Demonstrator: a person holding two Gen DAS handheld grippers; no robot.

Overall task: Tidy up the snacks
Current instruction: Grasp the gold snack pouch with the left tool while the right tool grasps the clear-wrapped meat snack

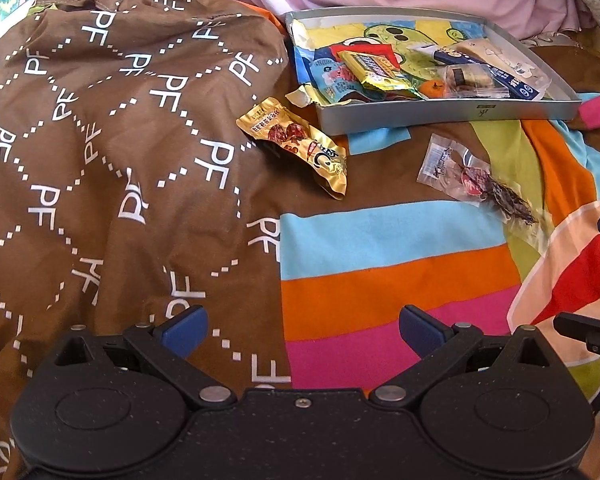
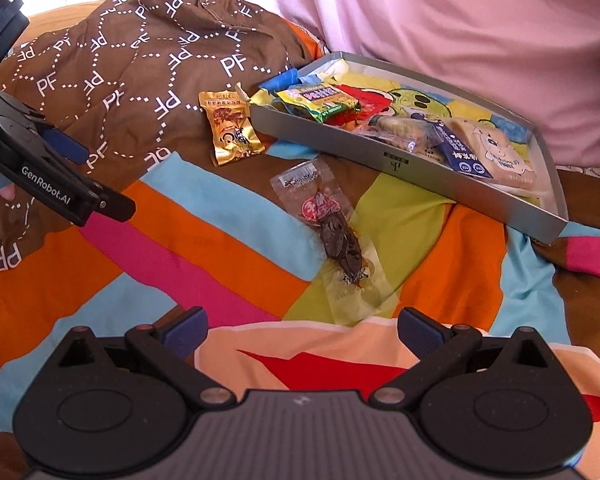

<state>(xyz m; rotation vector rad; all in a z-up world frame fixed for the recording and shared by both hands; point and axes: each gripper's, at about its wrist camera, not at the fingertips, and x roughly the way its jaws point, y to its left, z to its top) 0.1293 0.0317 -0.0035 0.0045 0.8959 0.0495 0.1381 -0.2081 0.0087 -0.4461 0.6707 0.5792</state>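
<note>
- On the striped bedspread [image 2: 228, 264] our left claw [image 1: 303, 330] and right claw [image 2: 302, 332] hover, jaws apart, gripping nothing.
- We see the gold snack packet [image 1: 296, 144] and clear snack packet [image 2: 332, 232] lying just beside the grey tray [image 2: 412, 172].
- Other snacks fill that tray.
</note>
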